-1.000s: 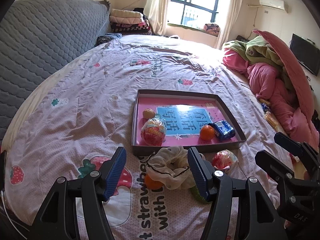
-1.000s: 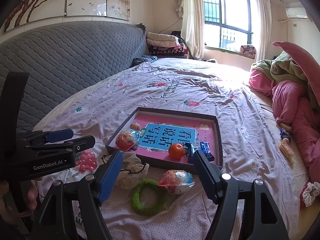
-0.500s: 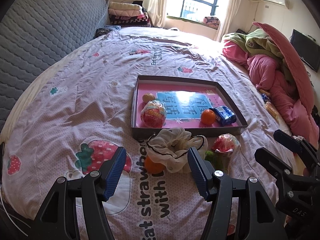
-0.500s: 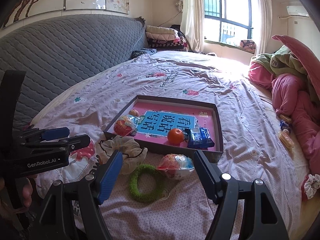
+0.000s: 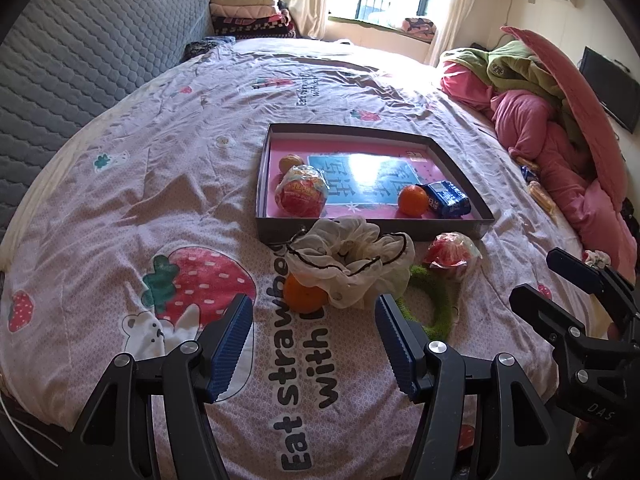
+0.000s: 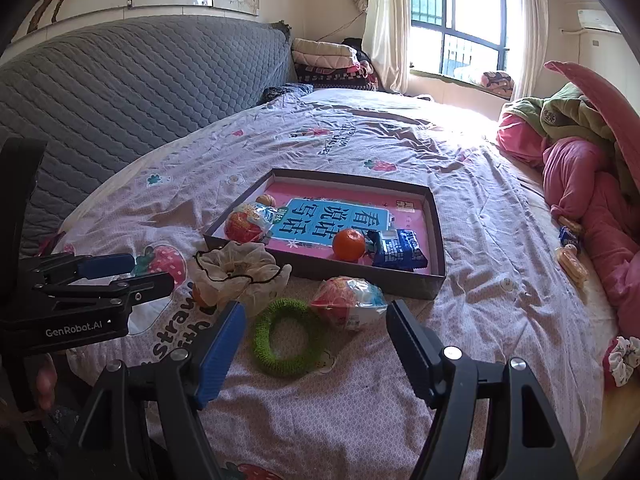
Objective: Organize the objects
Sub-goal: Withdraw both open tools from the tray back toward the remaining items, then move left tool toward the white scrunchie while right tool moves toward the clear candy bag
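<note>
I hold my left gripper (image 5: 314, 336) spread and empty before the cream scrunchie (image 5: 352, 260) and orange (image 5: 304, 296); my right gripper (image 6: 314, 344), likewise released, faces the green ring (image 6: 286, 334) and wrapped snack (image 6: 346, 302), all lying on the bed just outside the tray (image 6: 434, 240), presumably awaiting sorting.

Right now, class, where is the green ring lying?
The green ring lies on the bedspread outside the tray, just ahead of the open right tool, between the cream scrunchie and the wrapped snack ball.
</note>
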`<state>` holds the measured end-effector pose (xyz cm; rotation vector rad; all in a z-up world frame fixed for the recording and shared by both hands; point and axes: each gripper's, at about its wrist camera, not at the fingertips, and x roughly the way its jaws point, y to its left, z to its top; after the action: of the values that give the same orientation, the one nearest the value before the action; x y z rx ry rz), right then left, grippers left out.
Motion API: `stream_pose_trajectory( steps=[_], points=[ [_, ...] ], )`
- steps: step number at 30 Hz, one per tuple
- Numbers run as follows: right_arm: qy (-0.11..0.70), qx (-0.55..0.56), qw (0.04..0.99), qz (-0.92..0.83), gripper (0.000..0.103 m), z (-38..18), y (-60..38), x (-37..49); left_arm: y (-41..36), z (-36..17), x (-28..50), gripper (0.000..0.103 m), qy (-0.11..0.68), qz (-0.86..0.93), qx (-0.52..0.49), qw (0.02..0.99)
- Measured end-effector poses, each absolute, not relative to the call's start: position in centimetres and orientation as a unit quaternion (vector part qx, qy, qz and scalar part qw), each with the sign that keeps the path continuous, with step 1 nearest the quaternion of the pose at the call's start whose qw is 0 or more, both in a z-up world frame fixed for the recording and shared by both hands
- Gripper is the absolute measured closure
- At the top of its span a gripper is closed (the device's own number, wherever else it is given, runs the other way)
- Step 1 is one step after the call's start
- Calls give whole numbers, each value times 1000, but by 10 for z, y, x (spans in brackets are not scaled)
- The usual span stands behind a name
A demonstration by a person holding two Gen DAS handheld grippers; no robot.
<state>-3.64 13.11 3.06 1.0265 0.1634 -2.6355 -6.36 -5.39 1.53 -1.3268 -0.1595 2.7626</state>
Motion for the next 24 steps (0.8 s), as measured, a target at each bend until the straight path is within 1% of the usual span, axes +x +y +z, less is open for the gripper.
stream_pose_trajectory(
  steps=[24],
  points=[
    [61, 385, 151, -908, 31, 3, 134, -32, -45, -18, -58, 38, -47, 883, -465, 46]
  ],
)
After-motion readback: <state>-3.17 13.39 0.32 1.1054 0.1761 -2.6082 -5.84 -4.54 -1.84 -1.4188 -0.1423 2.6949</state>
